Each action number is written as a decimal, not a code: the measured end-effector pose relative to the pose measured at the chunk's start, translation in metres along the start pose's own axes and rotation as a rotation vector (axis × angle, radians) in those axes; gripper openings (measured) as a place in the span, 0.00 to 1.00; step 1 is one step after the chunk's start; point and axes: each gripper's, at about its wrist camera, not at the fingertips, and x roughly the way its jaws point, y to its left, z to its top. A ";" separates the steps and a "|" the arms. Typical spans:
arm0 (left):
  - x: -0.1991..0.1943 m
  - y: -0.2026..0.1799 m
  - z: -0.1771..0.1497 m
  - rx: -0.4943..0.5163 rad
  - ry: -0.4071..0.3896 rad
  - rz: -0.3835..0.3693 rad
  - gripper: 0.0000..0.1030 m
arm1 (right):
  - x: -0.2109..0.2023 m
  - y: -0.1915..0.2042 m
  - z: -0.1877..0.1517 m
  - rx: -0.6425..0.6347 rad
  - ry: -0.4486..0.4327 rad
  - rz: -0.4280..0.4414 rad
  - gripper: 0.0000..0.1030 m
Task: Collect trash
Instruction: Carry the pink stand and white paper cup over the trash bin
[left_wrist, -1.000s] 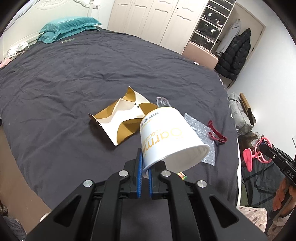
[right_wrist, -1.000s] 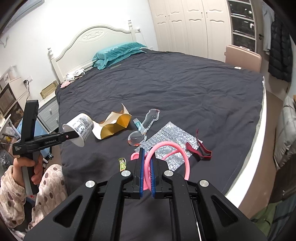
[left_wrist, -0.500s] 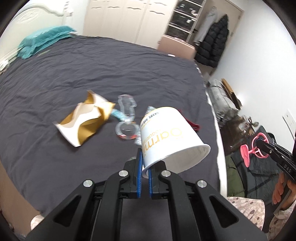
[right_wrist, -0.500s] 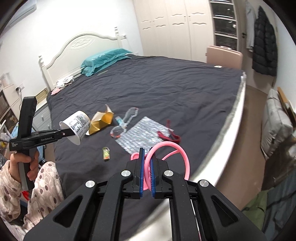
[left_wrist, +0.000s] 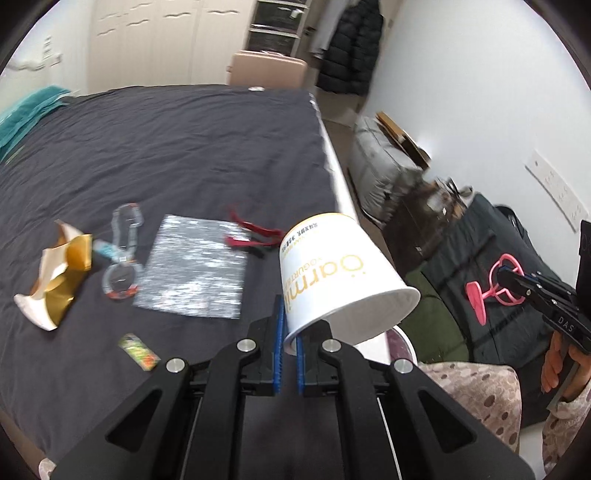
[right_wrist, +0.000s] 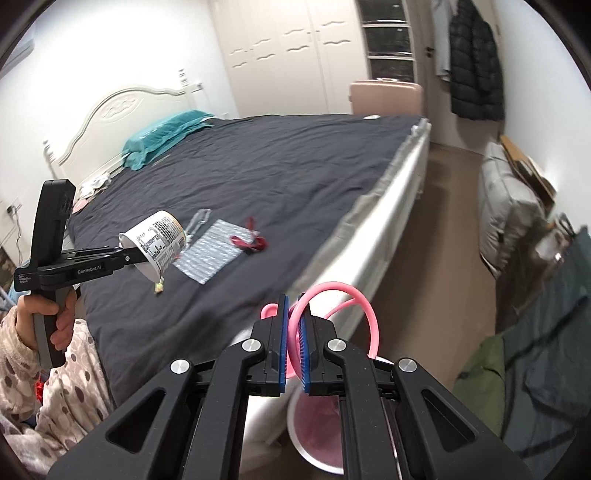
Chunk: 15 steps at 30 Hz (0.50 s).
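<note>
The white yogurt cup (left_wrist: 332, 273) is pinched by its rim in the left claw (left_wrist: 289, 341), clear of the bed (left_wrist: 166, 147). A pink wire frame (right_wrist: 332, 314) is clamped in the right claw (right_wrist: 292, 332). A pink-lined bin (right_wrist: 314, 424) is seen at six o'clock below it. A silver wrapper (left_wrist: 192, 266) is left lying on the bed.
</note>
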 end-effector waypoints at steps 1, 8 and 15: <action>0.003 -0.006 0.000 0.010 0.006 -0.007 0.05 | -0.003 -0.006 -0.003 0.006 0.001 -0.004 0.05; 0.038 -0.066 0.000 0.102 0.081 -0.070 0.05 | -0.013 -0.044 -0.029 0.036 0.034 -0.031 0.05; 0.074 -0.114 -0.003 0.182 0.162 -0.124 0.05 | -0.007 -0.071 -0.053 -0.020 0.121 -0.008 0.05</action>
